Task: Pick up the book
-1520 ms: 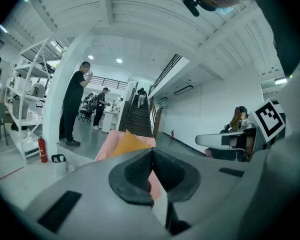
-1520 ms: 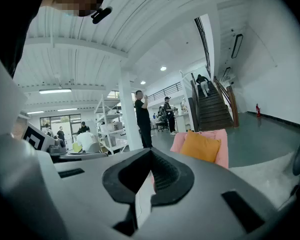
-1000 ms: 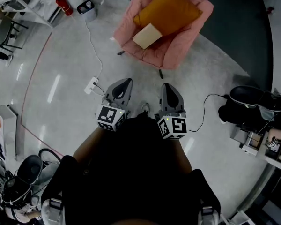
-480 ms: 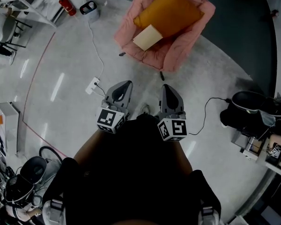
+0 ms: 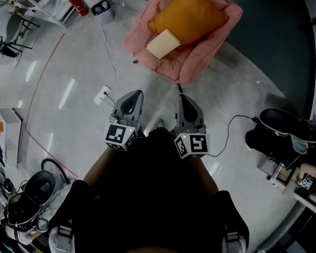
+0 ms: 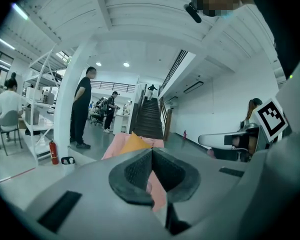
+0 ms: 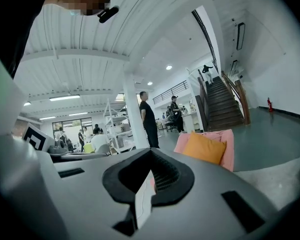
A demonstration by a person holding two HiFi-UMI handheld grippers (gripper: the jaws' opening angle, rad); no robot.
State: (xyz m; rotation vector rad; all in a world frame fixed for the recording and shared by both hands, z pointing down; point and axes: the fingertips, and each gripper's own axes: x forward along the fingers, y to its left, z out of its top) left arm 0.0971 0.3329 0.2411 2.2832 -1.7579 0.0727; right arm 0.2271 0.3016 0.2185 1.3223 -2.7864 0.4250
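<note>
A cream book [image 5: 163, 44] lies flat on the seat of a pink armchair [image 5: 197, 63], in front of an orange cushion [image 5: 187, 12]. My left gripper [image 5: 135, 93] and right gripper [image 5: 183, 96] are held side by side over the floor, a good way short of the chair, pointing toward it. Both are shut and hold nothing. In the left gripper view the closed tips [image 6: 151, 151] point at the armchair [image 6: 117, 145] and cushion [image 6: 135, 143]. In the right gripper view the closed tips [image 7: 150, 151] have the cushion [image 7: 205, 148] off to the right. The book is hidden in both gripper views.
A white power strip [image 5: 101, 95] with its cable lies on the floor left of the grippers. A black cable and dark bags [image 5: 276, 126] sit to the right. A fire extinguisher [image 5: 79, 5] and small bin [image 5: 100, 8] stand far left. A person [image 6: 82, 109] stands beyond the shelving.
Both grippers have moved a little forward toward the armchair, still side by side and shut. The chair sits slightly nearer in the head view.
</note>
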